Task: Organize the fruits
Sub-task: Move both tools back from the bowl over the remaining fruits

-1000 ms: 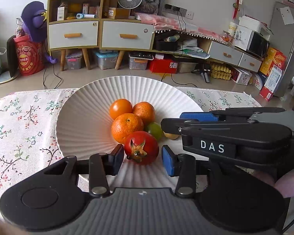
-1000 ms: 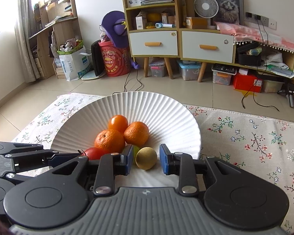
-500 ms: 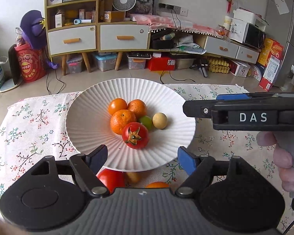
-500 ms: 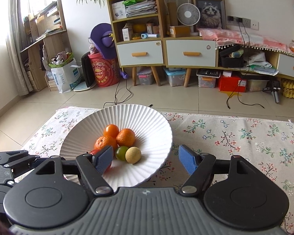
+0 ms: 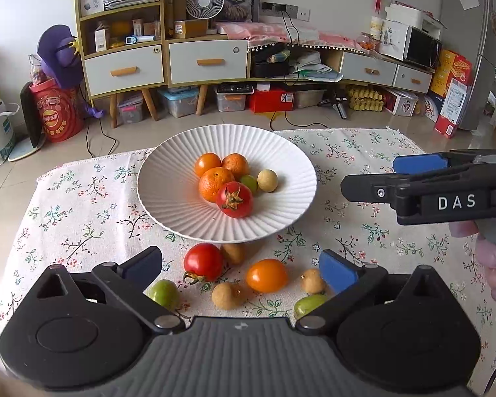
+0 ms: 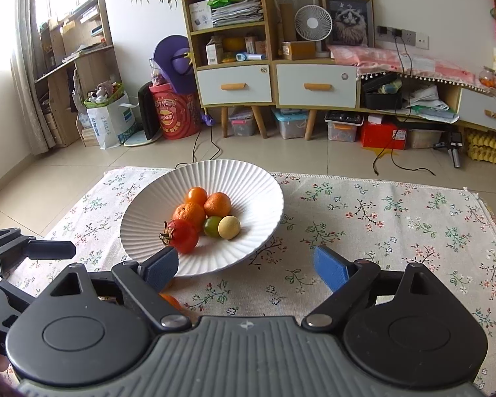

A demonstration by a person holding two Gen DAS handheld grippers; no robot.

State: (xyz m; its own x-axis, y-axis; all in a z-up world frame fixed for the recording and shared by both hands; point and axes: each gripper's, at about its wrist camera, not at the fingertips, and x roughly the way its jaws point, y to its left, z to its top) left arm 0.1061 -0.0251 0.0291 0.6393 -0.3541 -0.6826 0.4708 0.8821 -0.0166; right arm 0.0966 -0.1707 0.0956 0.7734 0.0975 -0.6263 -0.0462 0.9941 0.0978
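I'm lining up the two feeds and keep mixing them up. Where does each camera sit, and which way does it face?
Left wrist: sits on the left tool, angled down over the white plate and loose fruit on the floral cloth; its opening jaws are empty, the right tool and fingers at the right edge.
Right wrist: sits on the right tool, facing the plate from its right; jaws opening, empty, left tool at left.
Shared: plate, red tomato, cloth, cabinet.
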